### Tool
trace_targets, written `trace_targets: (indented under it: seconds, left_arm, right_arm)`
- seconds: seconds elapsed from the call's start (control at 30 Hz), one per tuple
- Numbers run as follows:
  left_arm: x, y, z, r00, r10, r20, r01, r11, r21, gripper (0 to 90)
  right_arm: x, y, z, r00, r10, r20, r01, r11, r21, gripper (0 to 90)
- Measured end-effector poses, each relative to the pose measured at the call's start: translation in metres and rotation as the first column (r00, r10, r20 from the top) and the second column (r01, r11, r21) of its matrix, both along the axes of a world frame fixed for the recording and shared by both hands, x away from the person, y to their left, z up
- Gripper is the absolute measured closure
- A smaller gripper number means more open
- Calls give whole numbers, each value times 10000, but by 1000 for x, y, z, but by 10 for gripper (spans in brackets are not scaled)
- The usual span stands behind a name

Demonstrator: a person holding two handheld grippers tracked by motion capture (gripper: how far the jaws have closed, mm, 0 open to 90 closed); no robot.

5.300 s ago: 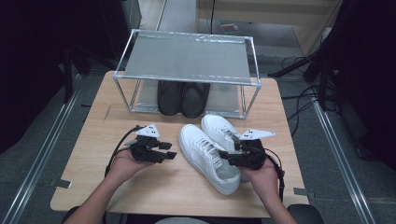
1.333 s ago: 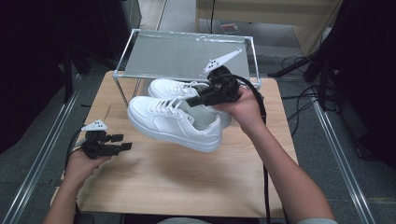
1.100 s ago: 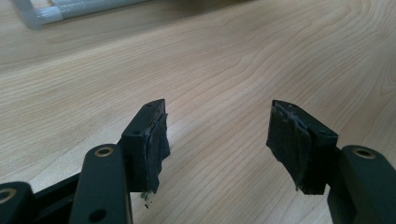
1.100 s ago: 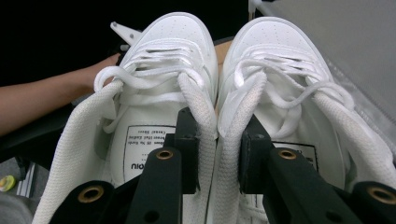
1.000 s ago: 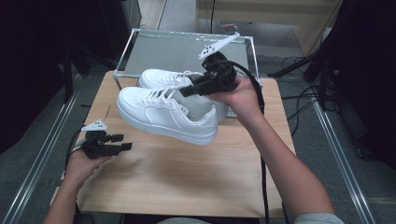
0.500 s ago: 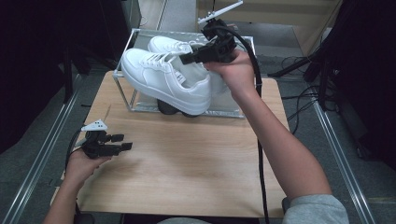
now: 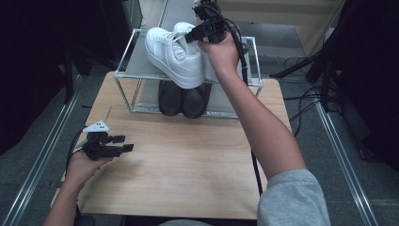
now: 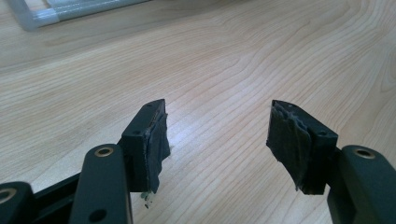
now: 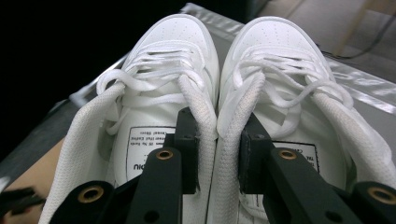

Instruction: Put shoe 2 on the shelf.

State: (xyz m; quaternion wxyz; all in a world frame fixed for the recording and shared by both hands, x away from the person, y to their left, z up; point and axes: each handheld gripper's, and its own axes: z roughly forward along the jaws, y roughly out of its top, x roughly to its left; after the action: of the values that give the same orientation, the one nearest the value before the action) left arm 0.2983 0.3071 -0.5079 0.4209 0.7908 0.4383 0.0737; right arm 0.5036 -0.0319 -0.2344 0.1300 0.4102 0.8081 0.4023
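A pair of white sneakers [image 7: 173, 55] hangs in the air over the top of the metal shoe rack [image 7: 134, 48], toes pointing left and away. My right gripper [image 7: 189, 38] is shut on the two inner collars pressed together, one jaw inside each shoe; the right gripper view shows the white sneakers [image 9: 212, 88] side by side, the right gripper [image 9: 215, 154] pinching their adjoining walls. My left gripper [image 7: 126, 143] rests low at the table's left, held in a hand. In its own view the left gripper [image 8: 219, 140] stands open over bare wood, nothing between the pads.
A pair of dark shoes [image 7: 182, 99] sits on the table under the rack's shelf. The wooden table [image 7: 188, 165] spreads between the rack and its front edge. Cables [image 7: 301, 66] lie on the floor at the right. Dark surroundings flank the table's left side.
The right gripper has carried the white sneakers up and away from over the table to above the rack's top shelf. The left gripper has stayed in place.
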Motion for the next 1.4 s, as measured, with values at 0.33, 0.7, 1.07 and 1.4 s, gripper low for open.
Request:
trace_targets:
  seconds: [0.33,0.7,1.07,1.4]
  left_arm:
    - [0,3,0,9999,83,147,-81,9999,-113,381]
    - [1,-2,-1,9998,-199,48,199,9998,53,381]
    - [1,-5,0,9997,-219,115,218,9997,96,381]
    - [1,-5,0,9997,-237,103,235,9996,160,382]
  right_arm:
    - [43,19,-8,9803,-1926,-445,1920,9812,-183,750]
    - [64,28,-19,9366,-3492,-278,3464,9351,-753,745]
    - [56,47,-22,9315,-3560,-746,3477,9318,-1045,709]
    - [51,48,-23,9367,-3320,-1113,3271,9431,-597,700]
